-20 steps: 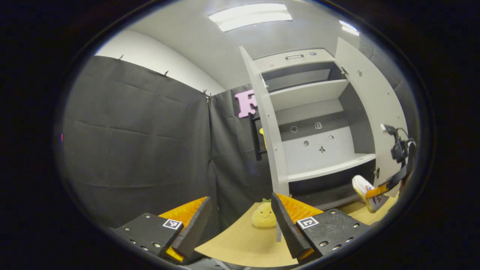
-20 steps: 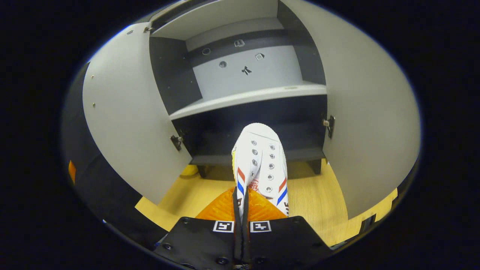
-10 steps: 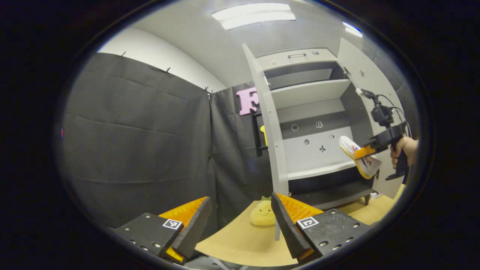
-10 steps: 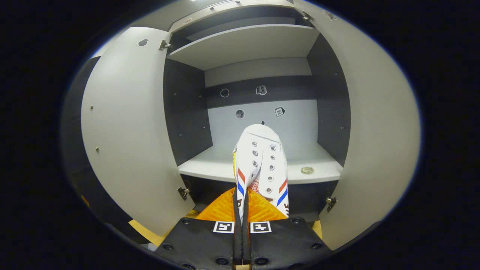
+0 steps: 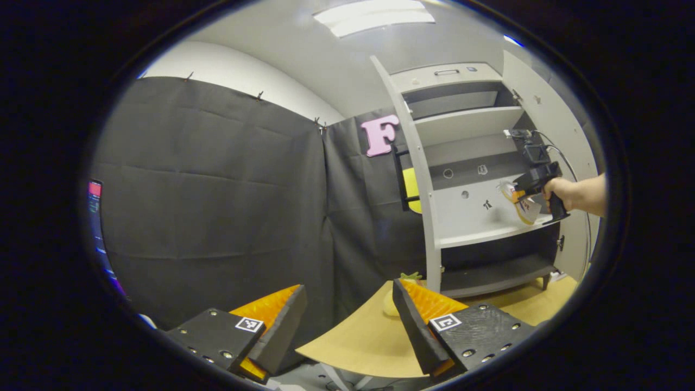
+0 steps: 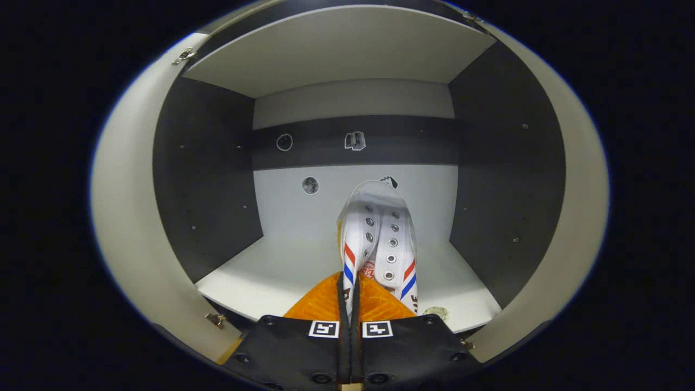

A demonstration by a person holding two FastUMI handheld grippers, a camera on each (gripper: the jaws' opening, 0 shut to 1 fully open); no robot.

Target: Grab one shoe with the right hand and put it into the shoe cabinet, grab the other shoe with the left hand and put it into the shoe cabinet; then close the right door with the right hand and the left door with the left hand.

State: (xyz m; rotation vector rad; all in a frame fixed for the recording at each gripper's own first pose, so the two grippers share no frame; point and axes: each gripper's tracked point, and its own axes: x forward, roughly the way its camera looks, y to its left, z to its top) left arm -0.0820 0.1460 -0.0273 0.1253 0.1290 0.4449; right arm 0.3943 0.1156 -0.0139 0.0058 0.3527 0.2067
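One shoe held inside the cabinet's middle compartment

Both fingers of the right gripper (image 6: 350,296) are clamped on the rear of a white shoe (image 6: 377,233) with red and blue stripes, its toe pointing at the back panel of the shoe cabinet (image 6: 206,179). The shoe hangs above the pale middle shelf (image 6: 260,271); whether it touches that shelf cannot be told. In the left gripper view the same right gripper (image 5: 535,176), held in a hand (image 5: 559,191), reaches between the open left door (image 5: 415,179) and the open right door (image 5: 564,130), with the shoe (image 5: 520,198) just above the shelf.

The left gripper (image 5: 350,320) stands open with nothing between its fingers, well apart from the cabinet, above the near edge of the wooden desk (image 5: 369,342). A yellow plush toy (image 5: 390,304) sits on the desk near the foot of the left door, partly hidden by one finger.
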